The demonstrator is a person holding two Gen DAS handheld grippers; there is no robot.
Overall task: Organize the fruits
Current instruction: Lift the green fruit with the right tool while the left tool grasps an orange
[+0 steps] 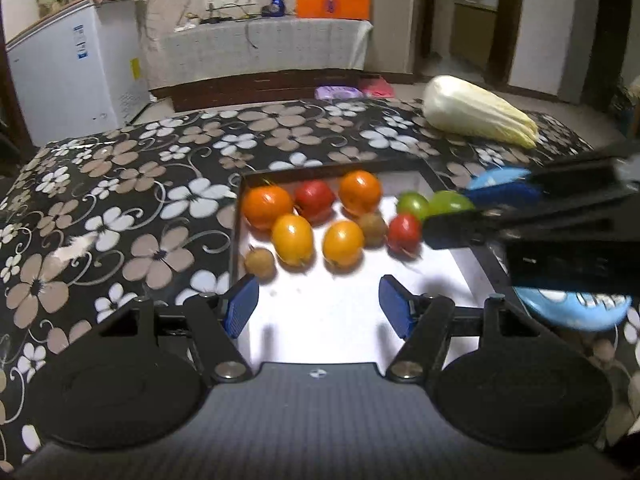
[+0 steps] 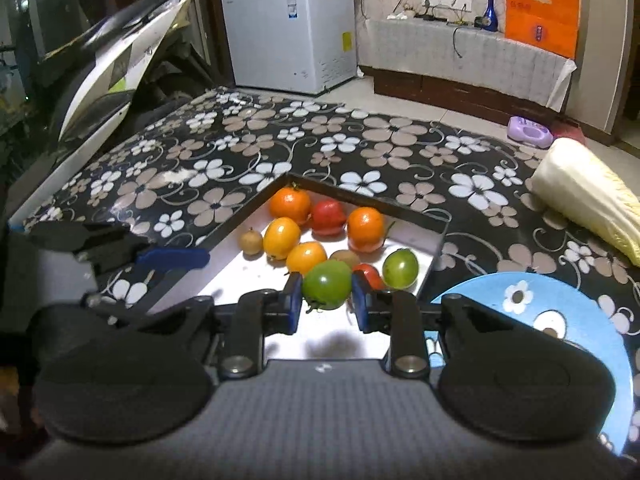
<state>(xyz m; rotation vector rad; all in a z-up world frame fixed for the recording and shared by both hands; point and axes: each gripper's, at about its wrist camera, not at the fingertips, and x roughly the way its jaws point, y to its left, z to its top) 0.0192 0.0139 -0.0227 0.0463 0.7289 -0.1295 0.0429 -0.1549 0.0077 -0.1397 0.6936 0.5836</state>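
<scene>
A black-rimmed white tray (image 1: 240, 220) (image 2: 248, 220) holds several fruits: oranges, yellow, red, green and small brown ones. My right gripper (image 2: 327, 304) is shut on a green fruit (image 2: 327, 285) just above the tray's near right part; it shows in the left wrist view (image 1: 448, 203) between the blue fingers. A second green fruit (image 2: 400, 268) (image 1: 413, 205) lies beside it. My left gripper (image 1: 318, 306) is open and empty over the tray's bare near part, with the fruits beyond it. It shows at the left in the right wrist view (image 2: 176, 258).
A blue plate (image 2: 560, 320) (image 1: 572, 312) lies on the floral table right of the tray. A napa cabbage (image 1: 476, 114) (image 2: 588, 200) lies at the far right. A white freezer (image 2: 292, 28) and a scooter (image 2: 112, 56) stand beyond the table.
</scene>
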